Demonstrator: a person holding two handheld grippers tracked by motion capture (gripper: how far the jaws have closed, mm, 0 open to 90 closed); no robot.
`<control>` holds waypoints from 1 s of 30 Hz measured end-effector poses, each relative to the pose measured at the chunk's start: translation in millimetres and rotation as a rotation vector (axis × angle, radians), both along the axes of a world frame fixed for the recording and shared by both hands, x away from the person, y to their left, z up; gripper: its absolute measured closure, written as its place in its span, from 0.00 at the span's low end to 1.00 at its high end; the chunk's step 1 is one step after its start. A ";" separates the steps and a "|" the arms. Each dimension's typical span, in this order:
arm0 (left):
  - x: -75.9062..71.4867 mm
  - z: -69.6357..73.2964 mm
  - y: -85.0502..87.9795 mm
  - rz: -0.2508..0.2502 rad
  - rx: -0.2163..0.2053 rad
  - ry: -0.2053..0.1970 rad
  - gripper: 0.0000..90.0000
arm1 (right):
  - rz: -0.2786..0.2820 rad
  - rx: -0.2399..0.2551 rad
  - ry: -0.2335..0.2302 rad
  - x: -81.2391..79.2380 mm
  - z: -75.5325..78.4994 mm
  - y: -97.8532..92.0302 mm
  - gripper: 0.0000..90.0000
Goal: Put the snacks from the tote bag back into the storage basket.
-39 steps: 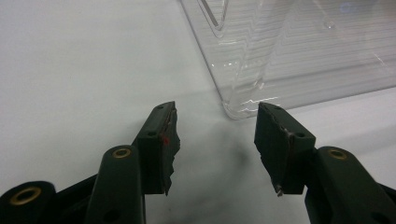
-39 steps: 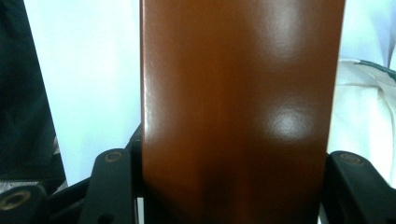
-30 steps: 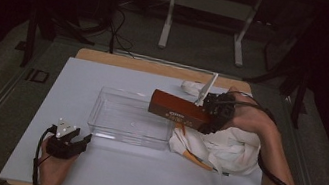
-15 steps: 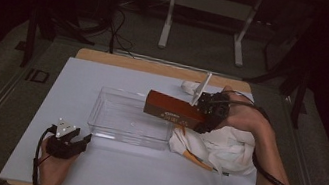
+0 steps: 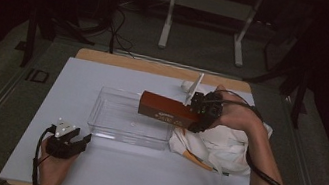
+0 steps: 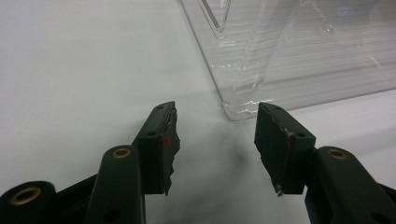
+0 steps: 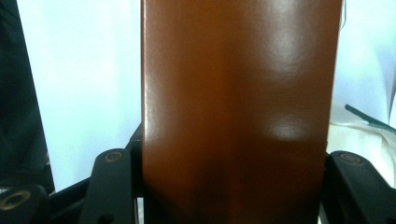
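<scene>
Bench (image 5: pixel 39 163): clear tray (image 5: pixel 130 120) at centre, empty. White bag (image 5: pixel 224 148) lies toward the right edge. Brown box (image 5: pixel 167 110), grasped by the right gripper (image 5: pixel 198 112), hangs above the tray's right end; placement outstanding. Left gripper (image 5: pixel 74 141) released, idle near the front-left corner.

left gripper (image 5: pixel 74 141) low near table edge, fingers apart, right gripper (image 5: pixel 198 112) raised, fingers clamped

Dim surroundings, bright table, soft close-ups
</scene>
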State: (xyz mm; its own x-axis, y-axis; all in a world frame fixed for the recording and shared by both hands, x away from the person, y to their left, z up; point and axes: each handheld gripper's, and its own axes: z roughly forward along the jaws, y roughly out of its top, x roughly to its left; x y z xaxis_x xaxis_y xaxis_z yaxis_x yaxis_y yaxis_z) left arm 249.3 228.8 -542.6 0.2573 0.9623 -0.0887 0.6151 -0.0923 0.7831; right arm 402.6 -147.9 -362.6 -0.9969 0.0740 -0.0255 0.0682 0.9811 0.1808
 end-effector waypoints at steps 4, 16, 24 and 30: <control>0.1 -0.1 0.2 0.001 -0.002 0.001 0.55 | 0.006 0.006 0.002 -0.9 -2.4 4.9 0.48; 0.2 -0.2 0.4 0.002 -0.006 -0.001 0.54 | 0.022 0.011 0.005 -1.3 -4.0 13.8 0.48; 0.1 -0.2 0.4 0.001 -0.005 -0.001 0.55 | 0.027 -0.014 0.003 -0.8 -6.7 19.0 0.48; 0.2 -0.2 0.1 0.003 -0.005 0.000 0.55 | 0.031 -0.026 0.005 -0.2 -8.8 21.8 0.48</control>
State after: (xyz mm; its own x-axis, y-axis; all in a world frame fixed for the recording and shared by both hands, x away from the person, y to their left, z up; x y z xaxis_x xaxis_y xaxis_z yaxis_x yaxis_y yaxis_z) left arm 249.5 228.9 -542.8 0.2542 0.9626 -0.0934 0.6152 -0.0865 0.7836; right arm 402.4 -126.0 -371.3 -0.9989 0.0423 -0.0225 0.0383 0.9872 0.1550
